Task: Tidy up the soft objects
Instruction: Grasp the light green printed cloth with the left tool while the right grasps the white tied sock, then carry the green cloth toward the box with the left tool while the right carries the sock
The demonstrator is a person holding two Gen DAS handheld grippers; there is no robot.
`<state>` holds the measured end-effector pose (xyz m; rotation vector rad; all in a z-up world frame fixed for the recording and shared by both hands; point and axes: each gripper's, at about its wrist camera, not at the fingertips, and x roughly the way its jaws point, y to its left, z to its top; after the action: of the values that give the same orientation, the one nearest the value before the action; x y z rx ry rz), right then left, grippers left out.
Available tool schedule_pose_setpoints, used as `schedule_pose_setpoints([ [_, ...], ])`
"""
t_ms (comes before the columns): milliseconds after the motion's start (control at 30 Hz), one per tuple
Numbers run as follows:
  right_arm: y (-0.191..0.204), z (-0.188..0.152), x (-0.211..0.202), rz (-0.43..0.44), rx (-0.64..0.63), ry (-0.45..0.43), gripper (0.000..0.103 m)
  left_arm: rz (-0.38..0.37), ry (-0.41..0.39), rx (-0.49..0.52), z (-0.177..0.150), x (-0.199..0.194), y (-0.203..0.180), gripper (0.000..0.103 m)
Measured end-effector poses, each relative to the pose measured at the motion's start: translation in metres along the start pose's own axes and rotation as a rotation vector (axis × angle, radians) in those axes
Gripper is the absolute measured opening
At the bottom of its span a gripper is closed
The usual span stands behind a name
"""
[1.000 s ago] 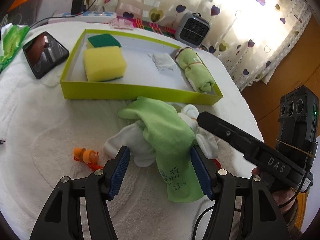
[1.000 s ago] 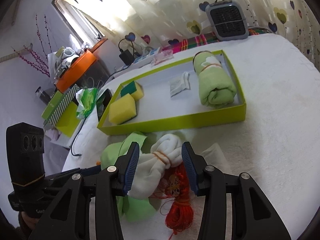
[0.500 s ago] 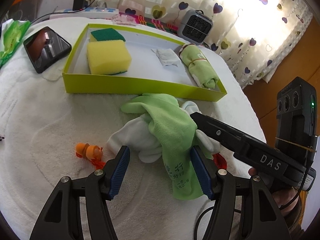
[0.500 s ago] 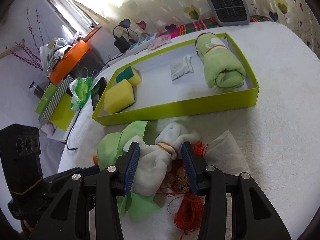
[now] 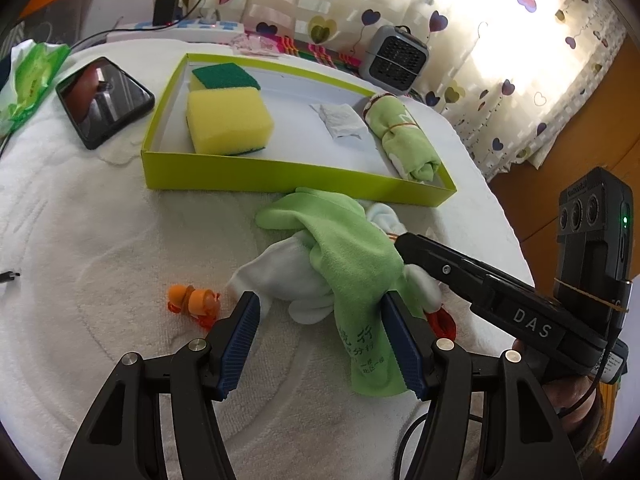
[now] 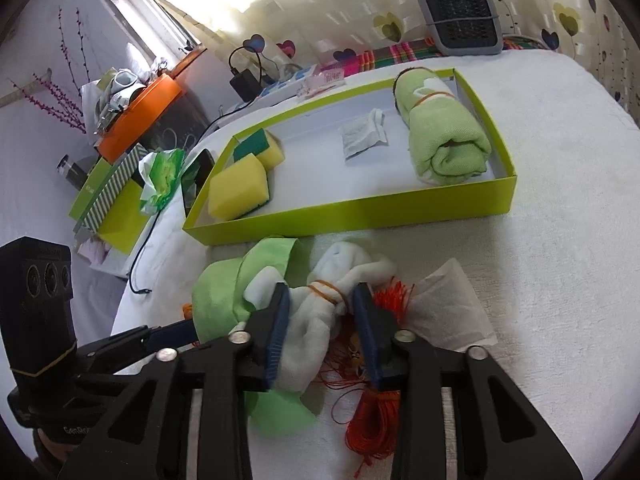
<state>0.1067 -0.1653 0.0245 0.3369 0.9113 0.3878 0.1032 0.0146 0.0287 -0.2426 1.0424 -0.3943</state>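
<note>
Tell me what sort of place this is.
Most likely a room in a home: heart-patterned curtains hang at a sunlit window, a small fan heater sits behind a table under a white fleecy cover, and a phone lies on it.

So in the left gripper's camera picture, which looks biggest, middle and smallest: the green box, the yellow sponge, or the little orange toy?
Largest to smallest, as they look in that view:
1. green box
2. yellow sponge
3. orange toy
The toy lies closer to the camera and still looks smallest, so that order seems safe.
</note>
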Motion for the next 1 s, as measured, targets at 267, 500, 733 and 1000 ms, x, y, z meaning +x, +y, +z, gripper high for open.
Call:
schedule_pose_setpoints([
  [267,0.005,-0.004,-0.012,-0.005,-0.041,-0.052,0.012,-0.001,-0.017,0.020,0.002,-0.005,-0.009,0.063],
  [500,-0.006,-0.005,-0.036,-0.010,-0.004,-0.131,0.012,-0.002,-0.023,0.044,0.006,-0.003,-0.018,0.063],
  [733,-0.015,-0.009,-0.063,-0.036,0.016,-0.217,0.012,0.024,-0.050,0.079,0.009,0.000,-0.032,0.060],
  [1000,-0.029,-0.014,-0.073,-0.045,0.052,-0.239,0.012,0.060,-0.068,0.161,0.007,0.006,-0.054,0.050],
])
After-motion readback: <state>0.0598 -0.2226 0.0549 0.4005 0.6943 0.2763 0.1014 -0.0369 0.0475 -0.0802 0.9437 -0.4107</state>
